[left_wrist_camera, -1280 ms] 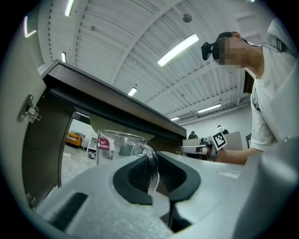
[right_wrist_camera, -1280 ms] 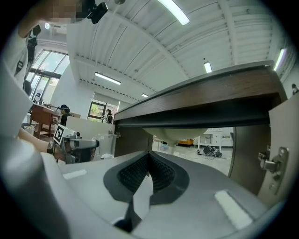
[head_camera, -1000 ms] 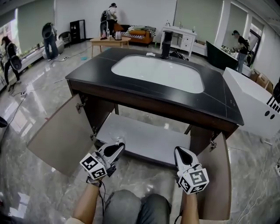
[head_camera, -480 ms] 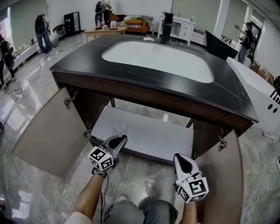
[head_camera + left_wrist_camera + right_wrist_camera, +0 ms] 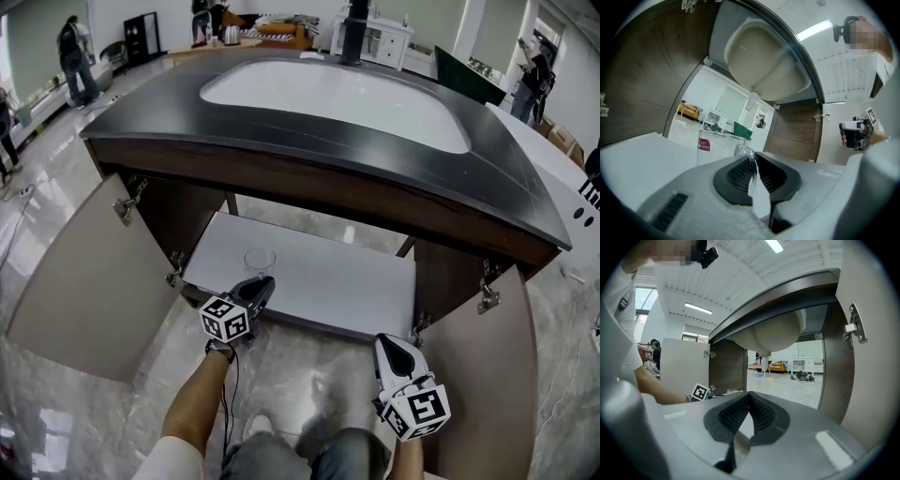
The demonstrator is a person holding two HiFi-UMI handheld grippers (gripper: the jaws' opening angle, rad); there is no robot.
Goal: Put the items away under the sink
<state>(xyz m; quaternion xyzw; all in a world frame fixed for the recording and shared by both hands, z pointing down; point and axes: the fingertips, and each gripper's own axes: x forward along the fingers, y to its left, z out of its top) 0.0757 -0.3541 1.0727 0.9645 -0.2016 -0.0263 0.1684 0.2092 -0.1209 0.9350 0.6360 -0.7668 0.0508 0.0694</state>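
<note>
Glass point(image 5: 260, 260) is sitting on the white shelf point(image 5: 356, 291) under the sink point(image 5: 337, 89), its rim pinched by the left gripper point(image 5: 260, 282). It is apparently being set down, so unclamping and withdrawing likely comes next. The right gripper point(image 5: 389, 336) is hanging clenched and empty.

— Where's the glass point(image 5: 260, 260)?
— Upright on the white shelf point(image 5: 323, 286) under the sink point(image 5: 337, 89), front-left part. It's clear, its near rim pinched by the left hand-held gripper point(image 5: 262, 282).
</note>
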